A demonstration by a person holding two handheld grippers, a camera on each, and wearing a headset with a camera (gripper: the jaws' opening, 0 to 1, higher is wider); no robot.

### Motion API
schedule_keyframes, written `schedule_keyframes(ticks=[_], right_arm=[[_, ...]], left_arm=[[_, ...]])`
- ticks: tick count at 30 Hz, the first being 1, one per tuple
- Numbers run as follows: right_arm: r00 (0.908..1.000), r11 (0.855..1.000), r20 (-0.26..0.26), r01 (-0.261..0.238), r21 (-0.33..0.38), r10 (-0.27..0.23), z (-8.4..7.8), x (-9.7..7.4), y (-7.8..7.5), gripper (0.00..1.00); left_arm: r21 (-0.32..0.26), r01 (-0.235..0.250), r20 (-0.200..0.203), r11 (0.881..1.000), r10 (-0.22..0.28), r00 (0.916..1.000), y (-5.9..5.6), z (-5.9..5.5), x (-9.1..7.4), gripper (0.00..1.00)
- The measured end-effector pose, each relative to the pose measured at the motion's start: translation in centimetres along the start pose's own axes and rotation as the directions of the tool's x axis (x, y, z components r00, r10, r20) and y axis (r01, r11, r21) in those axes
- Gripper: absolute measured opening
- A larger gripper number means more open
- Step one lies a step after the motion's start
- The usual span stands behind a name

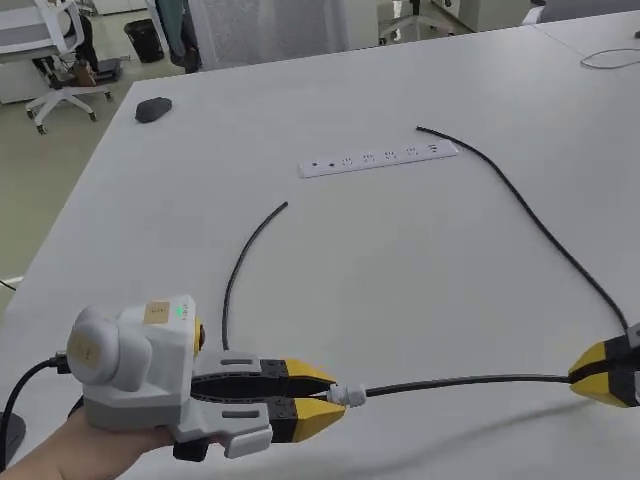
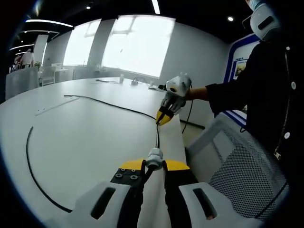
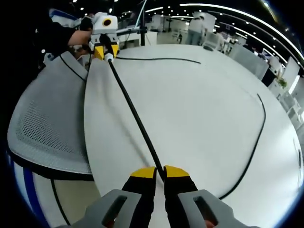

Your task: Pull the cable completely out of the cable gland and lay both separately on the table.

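Well apart, left gripper (image 1: 330, 397) clamps cable gland (image 1: 349, 395), right gripper (image 1: 578, 377) clamps cable (image 1: 460, 381).

The cable gland (image 1: 347, 395) is small and pale grey-white, pinched at the tip of the left claw (image 1: 335, 395), its axis in line with the jaws; the thin black cable (image 1: 460, 381) still sits in it, not yet pulled free; from the gland the cable runs almost straight and taut, lifted just above the tabletop (image 1: 400, 260), to the right claw (image 3: 160, 172), which is closed around it; beyond that claw it trails away over the tabletop in a long curve.
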State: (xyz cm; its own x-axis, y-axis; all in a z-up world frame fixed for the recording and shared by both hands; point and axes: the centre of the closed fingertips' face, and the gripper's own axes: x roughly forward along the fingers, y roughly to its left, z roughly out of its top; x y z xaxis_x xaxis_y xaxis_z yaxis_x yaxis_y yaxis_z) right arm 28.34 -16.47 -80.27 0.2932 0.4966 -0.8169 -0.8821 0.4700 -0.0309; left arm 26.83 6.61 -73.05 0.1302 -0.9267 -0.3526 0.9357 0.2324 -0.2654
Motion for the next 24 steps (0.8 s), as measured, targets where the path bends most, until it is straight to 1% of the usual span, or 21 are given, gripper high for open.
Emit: schedule_keyframes(ticks=[1, 2, 3, 4, 7, 9, 10, 12, 13, 14, 15, 16, 17, 18, 19, 20, 22, 23, 24], right_arm=[[0.9998, 1.0, -0.016, 0.012, 0.023, -0.011, -0.6, 0.0, -0.4, 0.0], [0.9986, 0.997, -0.035, 0.042, 0.058, -0.04, -1.2, 0.0, -1.0, 0.01], [0.9978, 0.994, -0.056, 0.04, 0.103, -0.034, -1.6, 0.1, -1.0, 0.02], [0.9976, 0.989, -0.069, 0.01, 0.149, 0.0, -1.7, 0.2, -0.5, 0.02], [0.9971, 0.992, -0.072, 0.035, 0.119, -0.026, -1.3, 0.3, -0.8, 0.04], [0.998, 0.992, -0.061, 0.023, 0.122, -0.016, -0.5, 0.3, -0.6, 0.06], [0.999, 0.993, -0.042, 0.02, 0.119, -0.016, 0.2, 0.2, -0.5, 0.09], [0.9993, 0.991, -0.029, 0.028, 0.128, -0.024, 1.7, 0.3, -0.5, 0.17], [0.9994, 0.994, 0.015, 0.03, 0.106, -0.032, 3.3, 0.4, -0.3, 0.19], [0.999, 0.995, 0.044, 0.002, 0.095, -0.006, 4.5, 0.5, 0.4, 0.18], [0.9972, 0.995, 0.069, -0.035, 0.096, 0.029, 5.7, 0.6, 1.4, 0.13], [0.9919, 0.995, 0.11, -0.072, 0.073, 0.064, 7.6, 0.8, 2.6, 0.11], [0.9877, 0.995, 0.137, -0.084, 0.05, 0.076, 8.9, 1.0, 3.2, 0.12], [0.9801, 0.992, 0.16, -0.122, 0.025, 0.117, 10.5, 1.3, 4.5, 0.13], [0.9734, 0.988, 0.175, -0.152, 0.007, 0.148, 11.5, 1.5, 5.5, 0.13], [0.9656, 0.983, 0.186, -0.181, -0.022, 0.181, 12.9, 1.8, 6.8, 0.13], [0.9584, 0.977, 0.19, -0.208, -0.048, 0.213, 14.4, 2.3, 8.1, 0.14], [0.9551, 0.974, 0.192, -0.222, -0.041, 0.225, 15.4, 2.7, 8.9, 0.17], [0.9455, 0.966, 0.197, -0.251, -0.064, 0.259, 15.9, 2.9, 9.7, 0.17]], left_arm=[[0.0, -0.002, 0.0, 1.0, 0.002, 1.0, 0.1, 0.0, 0.0, 0.15], [0.001, -0.002, 0.001, 1.0, 0.002, 1.0, 0.1, 0.0, 0.0, 0.15], [0.0, -0.003, 0.004, 1.0, 0.003, 1.0, 0.1, 0.1, 0.0, 0.15], [-0.001, -0.002, 0.005, 1.0, 0.002, 1.0, 0.1, 0.1, 0.1, 0.15], [0.003, -0.004, -0.005, 1.0, 0.004, 1.0, 0.2, 0.0, 0.2, 0.15], [0.0, -0.008, 0.003, 1.0, 0.008, 1.0, 0.4, 0.1, 0.1, 0.15], [-0.001, -0.008, 0.003, 1.0, 0.008, 1.0, 0.4, 0.1, 0.1, 0.15], [0.004, -0.009, 0.0, 1.0, 0.009, 1.0, 0.4, 0.1, 0.0, 0.15], [0.002, -0.009, -0.001, 1.0, 0.009, 1.0, 0.4, 0.1, 0.0, 0.15], [0.001, -0.009, -0.001, 1.0, 0.009, 1.0, 0.4, 0.1, 0.1, 0.15], [0.002, -0.008, -0.002, 1.0, 0.008, 1.0, 0.4, 0.1, 0.1, 0.15], [0.004, -0.006, -0.003, 1.0, 0.006, 1.0, 0.3, 0.2, 0.2, 0.15], [0.008, -0.005, -0.003, 1.0, 0.005, 1.0, 0.3, 0.2, 0.3, 0.15], [0.009, -0.005, -0.002, 1.0, 0.005, 1.0, 0.3, 0.2, 0.3, 0.15], [0.011, -0.004, -0.001, 1.0, 0.004, 1.0, 0.2, 0.3, 0.4, 0.15], [0.011, -0.003, -0.002, 1.0, 0.003, 1.0, 0.1, 0.3, 0.4, 0.15], [0.014, 0.0, -0.005, 1.0, 0.0, 1.0, 0.1, 0.3, 0.5, 0.15], [0.015, 0.0, -0.007, 1.0, 0.0, 1.0, 0.0, 0.4, 0.5, 0.15], [0.016, 0.001, -0.007, 1.0, 0.0, 1.0, 0.0, 0.4, 0.5, 0.15]])
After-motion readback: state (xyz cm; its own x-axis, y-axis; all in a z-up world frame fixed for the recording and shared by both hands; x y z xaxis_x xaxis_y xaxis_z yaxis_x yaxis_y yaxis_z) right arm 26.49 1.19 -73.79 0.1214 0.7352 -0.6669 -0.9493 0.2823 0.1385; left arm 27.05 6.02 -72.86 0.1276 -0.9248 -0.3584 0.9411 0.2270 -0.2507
